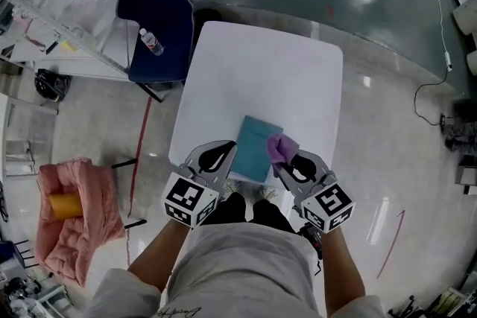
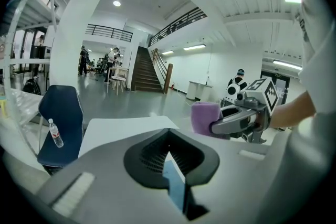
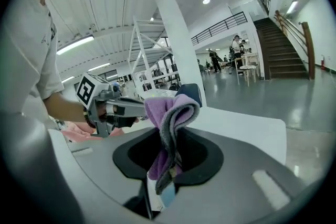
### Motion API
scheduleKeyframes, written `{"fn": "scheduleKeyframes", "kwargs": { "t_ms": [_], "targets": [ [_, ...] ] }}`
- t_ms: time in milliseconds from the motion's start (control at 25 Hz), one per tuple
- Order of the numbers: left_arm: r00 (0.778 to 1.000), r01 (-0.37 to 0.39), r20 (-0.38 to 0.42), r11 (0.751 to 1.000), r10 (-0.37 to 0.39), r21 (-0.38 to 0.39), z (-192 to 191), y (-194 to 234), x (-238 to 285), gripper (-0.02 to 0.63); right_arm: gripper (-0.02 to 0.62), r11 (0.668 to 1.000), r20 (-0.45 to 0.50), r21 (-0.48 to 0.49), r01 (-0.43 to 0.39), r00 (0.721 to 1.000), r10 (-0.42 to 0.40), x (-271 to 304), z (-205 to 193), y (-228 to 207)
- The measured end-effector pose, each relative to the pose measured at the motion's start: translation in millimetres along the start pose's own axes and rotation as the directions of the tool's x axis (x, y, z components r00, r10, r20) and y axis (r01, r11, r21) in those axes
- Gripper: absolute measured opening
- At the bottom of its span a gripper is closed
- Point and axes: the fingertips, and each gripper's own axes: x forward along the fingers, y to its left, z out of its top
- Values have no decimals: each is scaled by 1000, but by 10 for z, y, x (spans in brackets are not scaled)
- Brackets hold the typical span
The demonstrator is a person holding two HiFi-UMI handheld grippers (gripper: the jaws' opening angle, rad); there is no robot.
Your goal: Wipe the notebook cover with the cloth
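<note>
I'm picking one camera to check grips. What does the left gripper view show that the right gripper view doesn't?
Only the left gripper view: the left gripper shut on the notebook edge, and a bottle on the blue chair. Only the right gripper view: the right gripper clamped on the purple cloth, seen close, plus pink fabric beyond. Both: that cloth, the white table, the staircase.
</note>
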Motion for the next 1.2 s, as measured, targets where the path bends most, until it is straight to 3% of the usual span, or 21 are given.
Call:
{"fn": "scheduleKeyframes", "kwargs": {
  "t_ms": [640, 1200],
  "targets": [
    [1000, 3, 20, 1000, -3, 18, 226, -200, -126, -2, 104, 1000, 15, 21, -3, 1000, 3, -144, 190, 73],
    [999, -21, 37, 1000, 20, 14, 298, -300, -129, -2, 103, 998, 36, 23, -61, 998, 60, -132, 261, 219]
  ]
}}
